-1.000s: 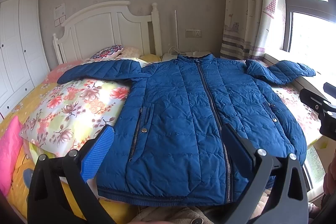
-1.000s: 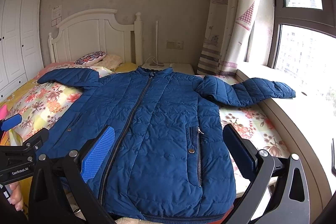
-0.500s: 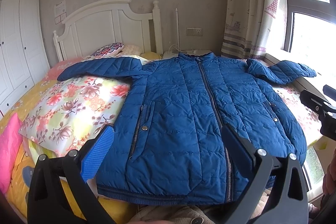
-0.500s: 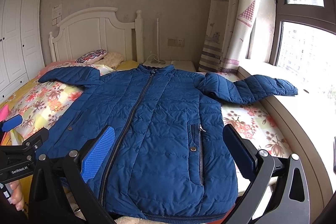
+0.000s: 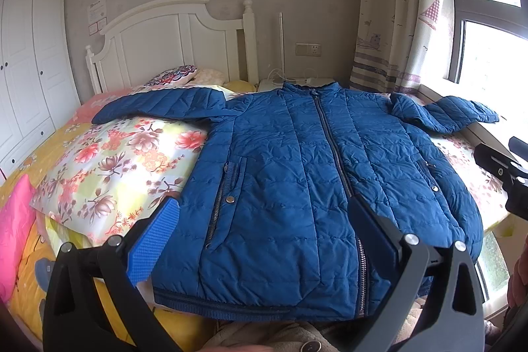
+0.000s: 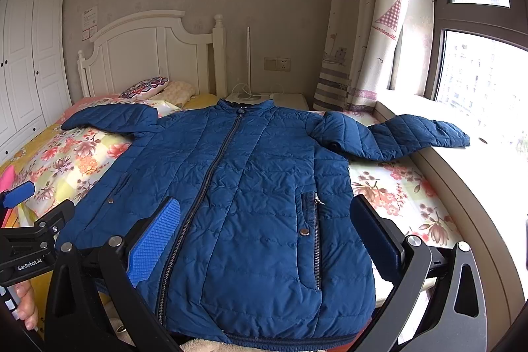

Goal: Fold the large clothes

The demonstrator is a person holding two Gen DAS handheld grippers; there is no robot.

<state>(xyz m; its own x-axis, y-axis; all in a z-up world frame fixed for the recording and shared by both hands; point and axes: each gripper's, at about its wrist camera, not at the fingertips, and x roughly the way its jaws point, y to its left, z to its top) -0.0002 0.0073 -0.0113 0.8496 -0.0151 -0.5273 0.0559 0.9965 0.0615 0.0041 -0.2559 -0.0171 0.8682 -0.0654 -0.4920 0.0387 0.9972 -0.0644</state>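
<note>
A blue quilted jacket (image 5: 297, 174) (image 6: 250, 187) lies flat, front up and zipped, on the bed, with its collar toward the headboard. One sleeve (image 5: 158, 104) stretches left over a floral pillow. The other sleeve (image 6: 396, 137) reaches right onto the window sill. My left gripper (image 5: 264, 230) hovers open above the hem's left half, holding nothing. My right gripper (image 6: 264, 230) hovers open above the hem's right half, near the pocket zip (image 6: 315, 240). The other gripper's body shows at each view's edge.
A floral pillow (image 5: 112, 164) and a pink cushion (image 5: 13, 230) lie left of the jacket. The white headboard (image 5: 171, 45) and a nightstand (image 6: 274, 98) stand behind. Window sill (image 6: 468, 187) and curtain (image 6: 363, 32) border the right. A wardrobe (image 5: 26, 61) stands far left.
Both grippers have risen and tilted slightly, so the jacket sits a little lower in each view. The jacket itself has not moved.
</note>
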